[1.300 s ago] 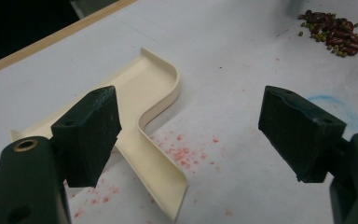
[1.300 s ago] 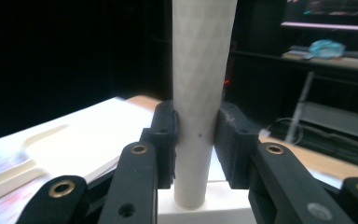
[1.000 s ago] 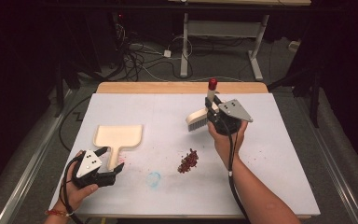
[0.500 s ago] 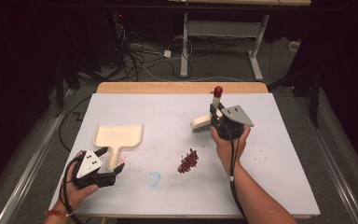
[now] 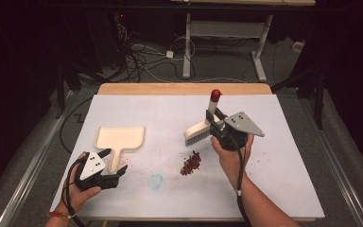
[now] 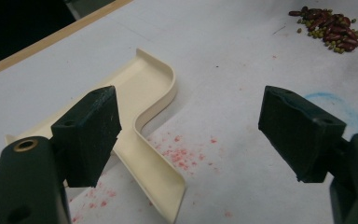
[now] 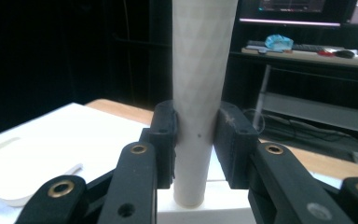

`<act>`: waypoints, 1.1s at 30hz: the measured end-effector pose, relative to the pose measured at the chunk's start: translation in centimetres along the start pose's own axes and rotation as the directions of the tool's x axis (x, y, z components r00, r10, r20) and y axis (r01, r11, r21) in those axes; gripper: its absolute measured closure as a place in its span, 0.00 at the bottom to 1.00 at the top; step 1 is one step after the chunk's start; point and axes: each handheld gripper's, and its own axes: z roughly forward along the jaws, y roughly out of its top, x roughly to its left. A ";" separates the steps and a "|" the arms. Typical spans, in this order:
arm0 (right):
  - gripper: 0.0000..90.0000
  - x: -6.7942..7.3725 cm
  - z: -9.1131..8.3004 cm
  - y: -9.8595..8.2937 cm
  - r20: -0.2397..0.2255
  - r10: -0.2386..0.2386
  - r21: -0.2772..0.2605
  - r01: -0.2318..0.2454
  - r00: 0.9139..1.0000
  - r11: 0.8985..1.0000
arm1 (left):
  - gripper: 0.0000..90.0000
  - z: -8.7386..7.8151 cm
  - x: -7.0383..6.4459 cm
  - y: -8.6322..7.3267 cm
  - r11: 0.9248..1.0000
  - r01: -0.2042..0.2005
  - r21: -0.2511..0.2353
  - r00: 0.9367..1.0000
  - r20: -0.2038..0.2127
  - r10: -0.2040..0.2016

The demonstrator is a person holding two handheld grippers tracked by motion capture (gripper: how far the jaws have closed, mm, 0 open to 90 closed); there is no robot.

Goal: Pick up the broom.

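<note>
A white hand brush [image 5: 199, 132] with a red-tipped handle [image 5: 215, 96] is held above the table, bristles down, just behind a small pile of red and green beans [image 5: 191, 163]. My right gripper [image 5: 217, 126] is shut on the brush handle [image 7: 198, 84], both pads pressed against it. A cream dustpan [image 5: 120, 139] lies flat at the left, with its handle [image 6: 151, 177] pointing toward me. My left gripper [image 5: 108, 165] hovers open at the end of that handle, one pad [image 6: 91, 133] over it. The beans [image 6: 328, 30] lie far off in the left gripper view.
A faint blue circle [image 5: 155, 181] is drawn on the white table cover [image 5: 288, 156] near the front, left of the beans. Red specks [image 6: 179, 154] dot the cover beside the dustpan handle. A wooden table edge [image 5: 184, 88] runs along the back.
My right gripper has carried the brush toward the near left, closer to the bean pile. The left gripper and the dustpan have stayed put.
</note>
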 end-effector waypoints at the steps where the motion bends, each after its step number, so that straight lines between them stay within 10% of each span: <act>1: 0.78 -0.5 -0.1 0.3 -0.008 -0.011 0.003 0.011 1.000 1.000 | 0.22 0.0 0.0 0.0 1.000 0.000 0.000 1.000 -0.001 0.000; 8: 0.78 -5.7 -1.4 0.6 -0.089 -0.106 0.061 0.112 0.990 0.992 | 0.22 -0.1 -0.1 -0.1 1.000 0.004 0.006 1.000 -0.007 -0.004; 14: 0.78 -9.6 -2.3 0.3 -0.225 -0.137 0.091 0.160 0.965 0.983 | 0.22 -0.1 -0.4 -0.1 1.000 -0.004 0.021 1.000 -0.011 0.004; 19: 0.78 -10.8 -0.7 -0.7 -0.413 -0.111 0.162 0.193 0.904 0.968 | 0.22 0.0 -0.5 0.0 1.000 -0.004 0.023 1.000 -0.015 0.005; 27: 0.78 -9.3 1.7 -1.6 -0.528 -0.057 0.159 0.165 0.847 0.973 | 0.22 -0.2 -0.2 0.0 1.000 0.012 0.006 1.000 -0.021 -0.012; 33: 0.78 -6.8 2.6 -1.7 -0.656 -0.074 0.128 0.207 0.752 0.970 | 0.22 -0.2 -0.2 0.0 1.000 0.008 0.005 1.000 -0.017 -0.008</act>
